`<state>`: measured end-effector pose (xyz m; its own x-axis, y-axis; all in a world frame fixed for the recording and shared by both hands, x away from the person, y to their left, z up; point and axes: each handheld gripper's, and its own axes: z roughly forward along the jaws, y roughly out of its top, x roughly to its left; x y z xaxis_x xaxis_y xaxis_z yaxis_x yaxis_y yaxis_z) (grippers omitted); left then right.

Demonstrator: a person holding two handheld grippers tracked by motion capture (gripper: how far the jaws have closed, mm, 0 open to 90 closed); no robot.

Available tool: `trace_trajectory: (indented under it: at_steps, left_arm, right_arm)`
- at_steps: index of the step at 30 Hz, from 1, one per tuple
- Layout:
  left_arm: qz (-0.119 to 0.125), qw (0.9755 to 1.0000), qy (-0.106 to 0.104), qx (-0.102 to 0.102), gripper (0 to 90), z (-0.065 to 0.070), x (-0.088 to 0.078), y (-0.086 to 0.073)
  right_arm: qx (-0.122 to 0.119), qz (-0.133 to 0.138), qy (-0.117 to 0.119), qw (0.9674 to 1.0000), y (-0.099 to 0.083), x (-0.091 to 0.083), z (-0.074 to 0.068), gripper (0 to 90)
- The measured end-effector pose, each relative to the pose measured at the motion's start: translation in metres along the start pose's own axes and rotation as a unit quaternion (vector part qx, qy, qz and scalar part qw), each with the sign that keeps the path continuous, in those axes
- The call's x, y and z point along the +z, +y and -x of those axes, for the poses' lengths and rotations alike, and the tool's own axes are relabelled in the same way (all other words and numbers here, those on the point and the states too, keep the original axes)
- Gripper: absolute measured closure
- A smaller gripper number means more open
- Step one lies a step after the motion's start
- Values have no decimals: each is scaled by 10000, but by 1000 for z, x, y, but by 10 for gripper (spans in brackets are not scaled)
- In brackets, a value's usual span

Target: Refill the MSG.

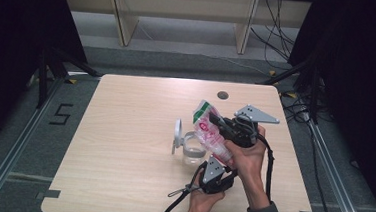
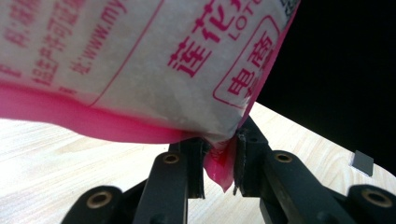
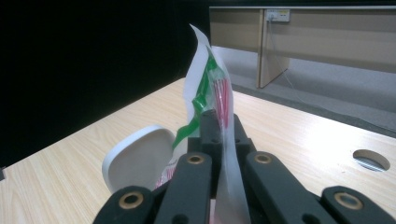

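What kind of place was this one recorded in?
Probably a lab recording station: a bare wooden table ringed by dark curtains, floor rails and loose cables around it.

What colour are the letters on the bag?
Pink-red on the white bag, with a pink bottom edge; clearest in the left gripper view.
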<state>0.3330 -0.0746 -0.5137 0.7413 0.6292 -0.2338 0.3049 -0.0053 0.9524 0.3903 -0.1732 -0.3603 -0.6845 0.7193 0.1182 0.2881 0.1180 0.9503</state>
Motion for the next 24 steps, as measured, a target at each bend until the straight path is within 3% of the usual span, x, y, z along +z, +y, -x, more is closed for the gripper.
trace_trajectory:
  at_steps: [6, 10, 16, 18, 20, 22, 24]
  left_arm:
    - [45, 10000, -6, -6, 761, -2, 2, 1]
    - [58, 10000, -21, -20, 762, -3, 3, 1]
    - [95, 10000, -20, -15, 763, -3, 3, 3]
    - [101, 9999, -16, -1, 763, -3, 3, 3]
    - [112, 9999, -35, -44, 764, -3, 5, 3]
    - [128, 9999, -11, 1, 764, -2, 5, 2]
    - [103, 9999, 14, 3, 764, -2, 4, 2]
  right_arm:
    - [45, -47, -7, 10000, 1, 3, -3, 900]
    - [-124, -75, -30, 9999, 2, 7, -3, 900]
    - [-197, -109, -68, 9997, 4, 9, -8, 900]
    - [-348, -104, -113, 9993, 5, 10, -6, 900]
    - [-234, -144, -89, 9996, 4, 10, -8, 900]
    - [-404, -43, -129, 9991, 4, 11, -6, 900]
    - [-360, -65, -167, 9992, 4, 11, -6, 900]
